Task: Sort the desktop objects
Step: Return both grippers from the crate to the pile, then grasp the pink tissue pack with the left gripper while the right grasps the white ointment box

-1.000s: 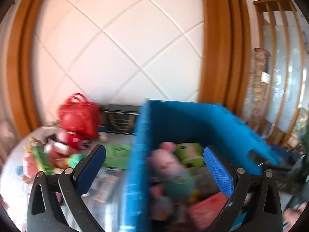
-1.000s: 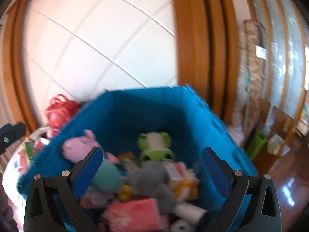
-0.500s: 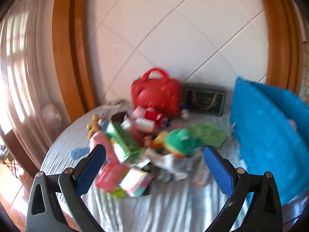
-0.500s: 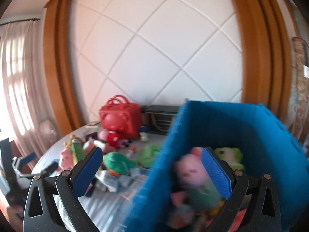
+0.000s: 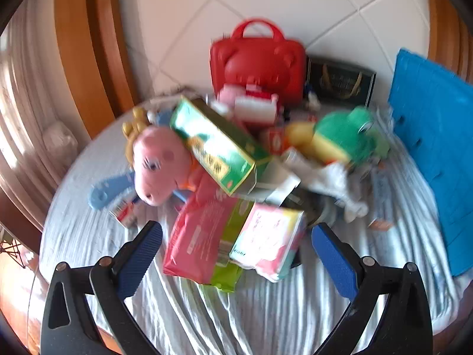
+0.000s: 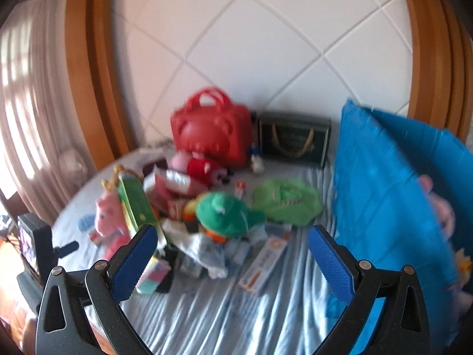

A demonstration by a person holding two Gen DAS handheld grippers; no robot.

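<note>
Left claw (image 5: 236,254) spread wide, pink packet (image 5: 198,236) between its tips

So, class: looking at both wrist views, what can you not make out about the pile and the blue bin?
- Blue bin: left wrist view, its near wall hides the contents; the frame edge crops it.
- Green box: print lost to motion blur.
- Pink plush inside the bin: right wrist view, mostly behind the bin wall.
- Flat carton: label too blurred to read.

One red bag (image 5: 256,62), one dark bag (image 5: 340,82), one blue bin (image 5: 434,148), two pink pig toys (image 6: 109,219) (image 6: 181,159), one green box (image 5: 212,145), one green cap (image 6: 221,213).
</note>
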